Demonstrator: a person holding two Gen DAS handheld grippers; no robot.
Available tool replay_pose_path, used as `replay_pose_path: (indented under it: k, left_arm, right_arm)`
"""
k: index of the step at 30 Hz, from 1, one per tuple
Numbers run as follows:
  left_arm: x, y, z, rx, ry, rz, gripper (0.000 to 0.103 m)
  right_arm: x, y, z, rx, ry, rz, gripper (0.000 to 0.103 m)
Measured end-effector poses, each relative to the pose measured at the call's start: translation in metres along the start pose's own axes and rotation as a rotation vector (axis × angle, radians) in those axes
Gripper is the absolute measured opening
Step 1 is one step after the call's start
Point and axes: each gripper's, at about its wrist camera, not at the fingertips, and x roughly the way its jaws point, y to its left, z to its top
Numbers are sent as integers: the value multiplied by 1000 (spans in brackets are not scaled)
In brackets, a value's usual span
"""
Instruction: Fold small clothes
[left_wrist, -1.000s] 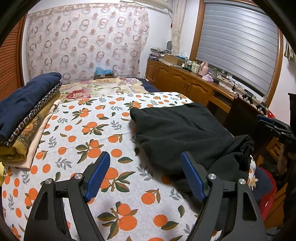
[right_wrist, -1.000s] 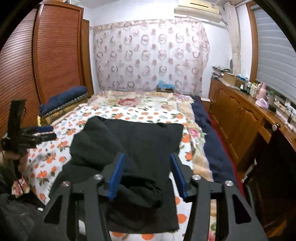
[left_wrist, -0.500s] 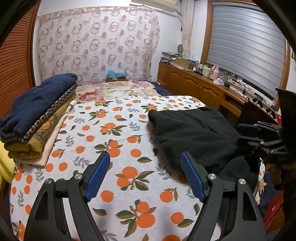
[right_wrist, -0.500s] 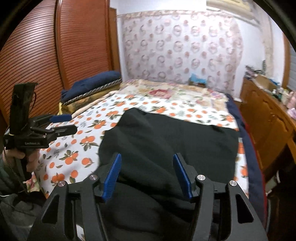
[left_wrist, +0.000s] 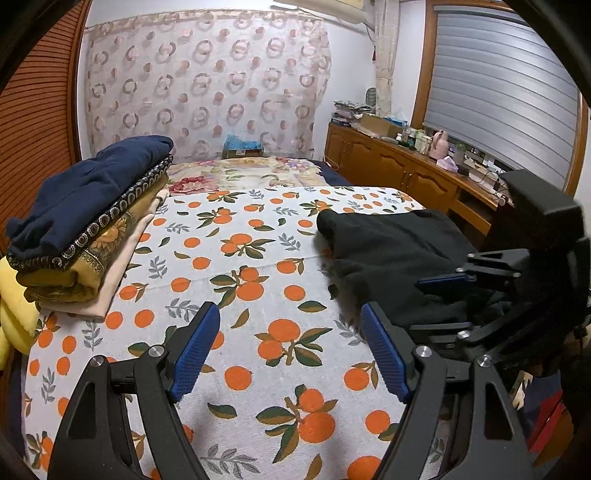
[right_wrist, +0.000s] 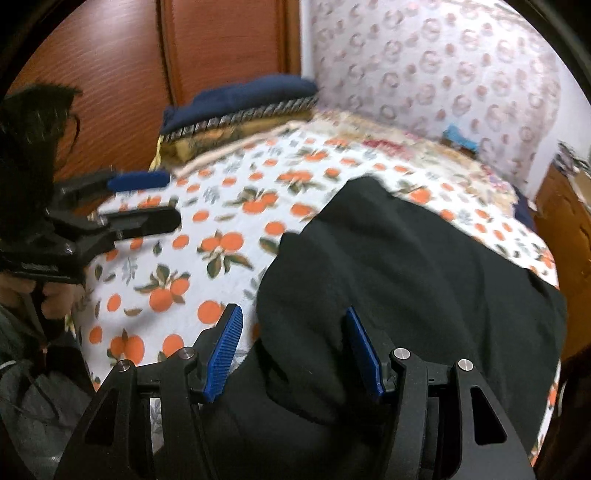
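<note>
Left gripper (left_wrist: 288, 354) gapes wide over the orange-print sheet (left_wrist: 258, 295), lower centre; right gripper (right_wrist: 291, 350), jaws parted, hovers above the black garment (right_wrist: 406, 266) without pinching it.

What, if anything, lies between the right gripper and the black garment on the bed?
Nothing visible does. The open right gripper hangs directly over the black garment's near edge, with only cloth showing between its blue pads.

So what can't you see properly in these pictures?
- Black garment: its near end is hidden behind the right gripper in the right wrist view, so I cannot tell what kind of garment it is.
- Folded stack: its left side is cut off by the edge of the left wrist view.
- Items on the wooden counter: too small to name.
- The whole right wrist view is motion-blurred.
</note>
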Motion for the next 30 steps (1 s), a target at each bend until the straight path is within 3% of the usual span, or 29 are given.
replay_pose_path:
  k: [3,5,7,9,12,16,20,22,25,30]
  left_arm:
    - [1,1,-2,2,1,-9,79]
    - [1,1,-3,2,4,-13,79]
    - [2,1,-4,1,5,-18,79]
    - [1,0,-5,-1,6,-27,79]
    - [2,-2,-5,1,9,-28,79]
    - [3,-5,-7,8,16,-30,79]
    - [4,-6,-7,10,19,-32,79]
    - [5,-6,-7,8,22,-31,79]
    - [5,-7,-7,9,23,-30,79]
    - [8,-9,-7,9,28,-37,79]
  right_arm:
    - [17,2,6,-47,46,-41,59]
    - [23,-2,8,-58,55,-61,28]
    - [20,-8,10,-49,43,-63,15]
    - [13,-17,15,-13,1,-39,12]
    - [-8,-35,22,55,-74,-16,11]
    - [-31,-65,35,109,-139,-62,11]
    - [-40,-106,48,157,-162,-179,11]
    - [-37,-133,50,210,-155,-289,11]
    - [-28,-165,48,274,-102,-452,25]
    - [-24,-165,40,296,-117,-422,40]
